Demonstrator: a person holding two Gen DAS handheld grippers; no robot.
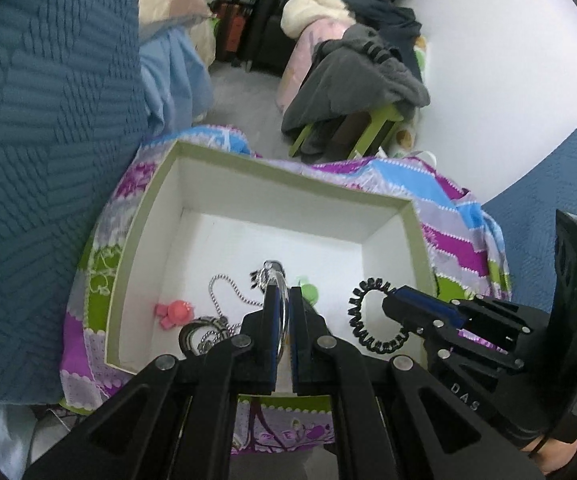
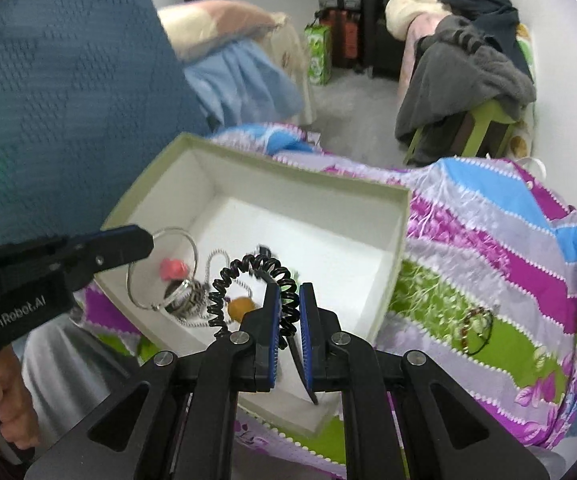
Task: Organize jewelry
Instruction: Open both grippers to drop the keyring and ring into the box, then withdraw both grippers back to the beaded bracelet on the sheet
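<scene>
2 tongs in view, both over 1 open white box (image 1: 144, 216) w/ pale green rim.

Left tongs (image 1: 283, 300): clamped on 1 thin silver bangle (image 1: 284, 320), a plain wire hoop held edge-on between the blue pads. In the right wrist view the hoop (image 2: 160, 268) hangs off the tong tips, open circle, over the near-left part of the box.

Right tongs (image 2: 287, 300): clamped on 1 black spiral hair tie (image 2: 248, 276), coiled cord like a phone lead, ring-shaped, stretched unevenly. In the left wrist view it (image 1: 362, 312) hangs ahead of the right tong tips, just inside the box's right wall.

Box contents, below and beyond both tongs: 1 pink piece (image 1: 174, 312), 1 green piece (image 1: 308, 292), 1 amber bead (image 2: 240, 306), 1 silver ball chain (image 1: 224, 292), 1 patterned wide ring (image 2: 186, 298). A small dark item sits past the left tong tips; cannot tell what it is.

Outside the box, well right of the right tongs: 1 dark beaded bracelet (image 2: 478, 330) lying on the striped floral cloth (image 2: 488, 240).
</scene>
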